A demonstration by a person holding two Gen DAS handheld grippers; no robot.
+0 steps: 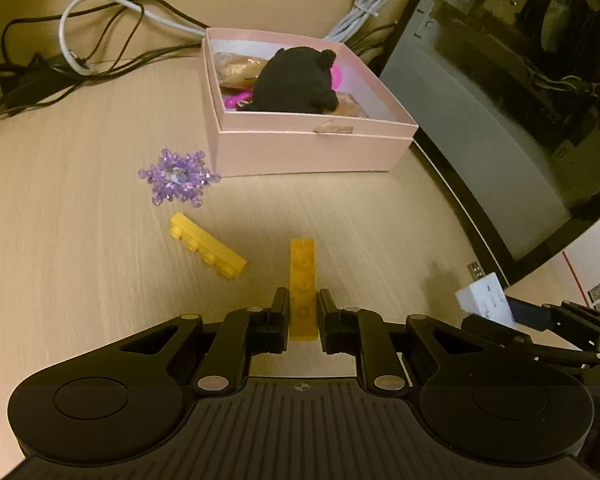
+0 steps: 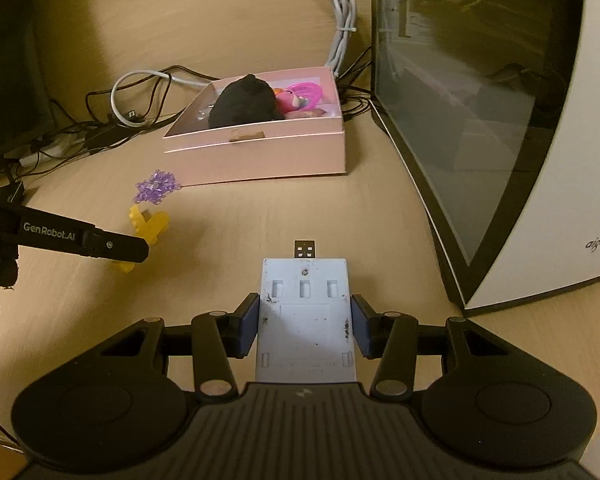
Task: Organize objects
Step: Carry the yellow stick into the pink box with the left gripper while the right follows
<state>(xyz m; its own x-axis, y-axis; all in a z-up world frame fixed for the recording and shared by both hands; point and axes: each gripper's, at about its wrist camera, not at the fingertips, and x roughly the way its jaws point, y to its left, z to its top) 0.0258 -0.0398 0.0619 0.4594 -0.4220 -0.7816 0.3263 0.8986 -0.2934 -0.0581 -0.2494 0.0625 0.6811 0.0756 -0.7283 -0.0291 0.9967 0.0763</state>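
Left wrist view shows the left tongs (image 1: 303,312) pinching an orange brick (image 1: 302,280) low in the middle, the right tongs (image 2: 305,322) squeezing a white adapter (image 2: 305,320), and either might slip out before reaching the crowded pink box (image 1: 308,148).

I count two yellow bricks: one brick (image 1: 302,280) clamped in my left hand-held gripper (image 1: 303,312) and one loose brick (image 1: 208,246) on the table (image 1: 80,280). There is one purple beaded snowflake (image 1: 179,177), one white USB device (image 2: 306,316) gripped in my right hand-held gripper (image 2: 305,328), and one pink box (image 1: 308,148). Inside that box I can make out one black plush item (image 1: 296,82) and at least one pink plastic piece (image 2: 306,94); its other contents are too hidden to count, and one computer case (image 2: 500,120) stands beside it.
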